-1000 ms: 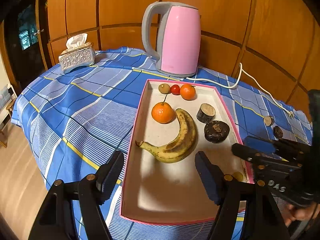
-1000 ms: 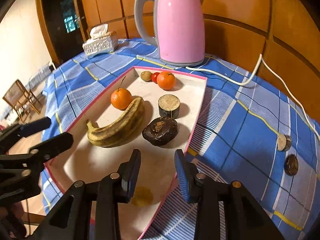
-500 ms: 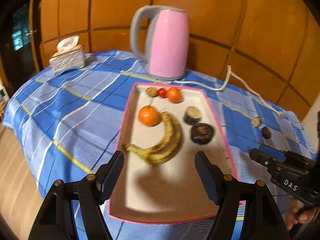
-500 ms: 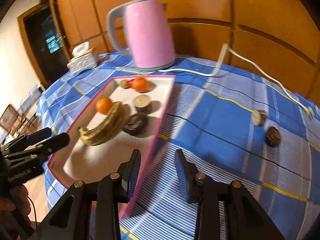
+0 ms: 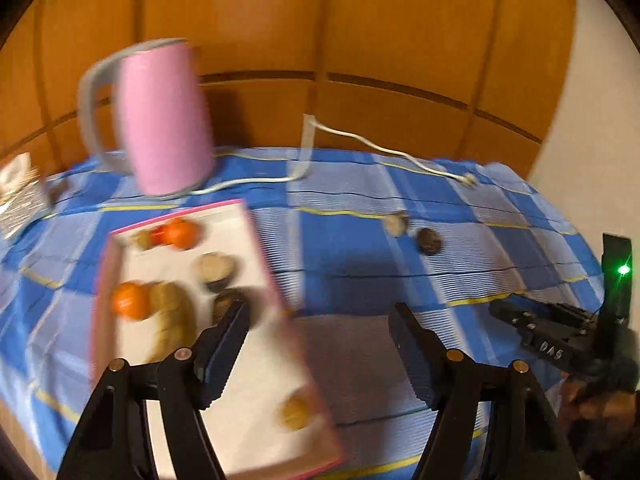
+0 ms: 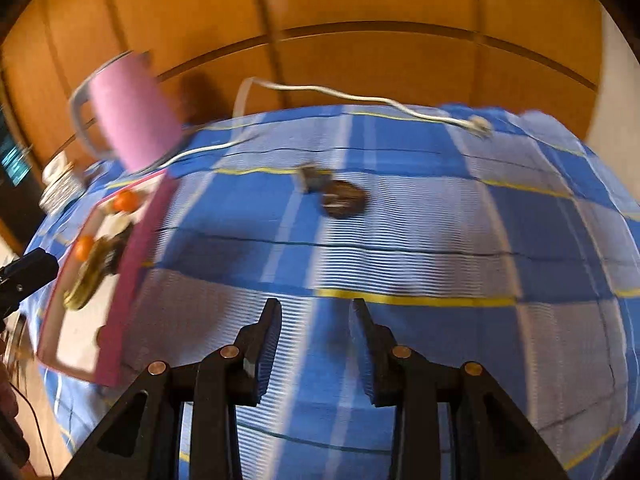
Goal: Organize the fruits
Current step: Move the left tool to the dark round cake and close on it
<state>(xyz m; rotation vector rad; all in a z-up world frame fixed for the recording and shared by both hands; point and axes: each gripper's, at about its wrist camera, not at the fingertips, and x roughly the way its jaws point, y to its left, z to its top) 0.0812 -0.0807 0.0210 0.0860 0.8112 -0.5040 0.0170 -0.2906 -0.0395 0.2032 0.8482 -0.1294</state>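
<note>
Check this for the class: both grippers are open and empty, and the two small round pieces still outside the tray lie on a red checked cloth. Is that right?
One detail is wrong: the cloth is blue checked, not red. The right wrist view shows it, with the two small round pieces lying on it outside the tray. The left gripper and right gripper are indeed open and empty.

Checked cloth tablecloth (image 6: 400, 240); glossy wood panelling (image 5: 360, 20); smooth pink plastic kettle (image 5: 164, 120).

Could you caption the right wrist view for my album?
Open right gripper faces two dark fruits on the blue tablecloth.
</note>
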